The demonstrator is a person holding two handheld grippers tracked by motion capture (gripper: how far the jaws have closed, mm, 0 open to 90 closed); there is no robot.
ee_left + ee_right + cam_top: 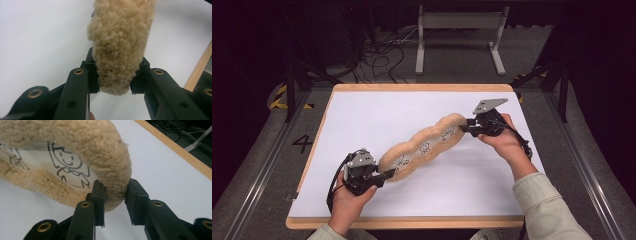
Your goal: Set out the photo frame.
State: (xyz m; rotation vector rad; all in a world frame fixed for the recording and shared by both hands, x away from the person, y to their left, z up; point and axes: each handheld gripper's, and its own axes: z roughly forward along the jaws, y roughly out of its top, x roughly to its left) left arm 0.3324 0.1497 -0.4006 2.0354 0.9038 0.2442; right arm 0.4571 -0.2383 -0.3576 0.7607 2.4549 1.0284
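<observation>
While stretched slantwise over white table (362,115), fleecy tan mat (424,146) w/ cartoon prints held at both ends. Left gripper (384,175) clamped on near end, right gripper (464,127) pinching far rim, jaws partly closed.

High view looks forward and down over the worktop (362,115); both gripper views sit close along their tongs, sharing the fleecy strip (424,147) with it.
</observation>
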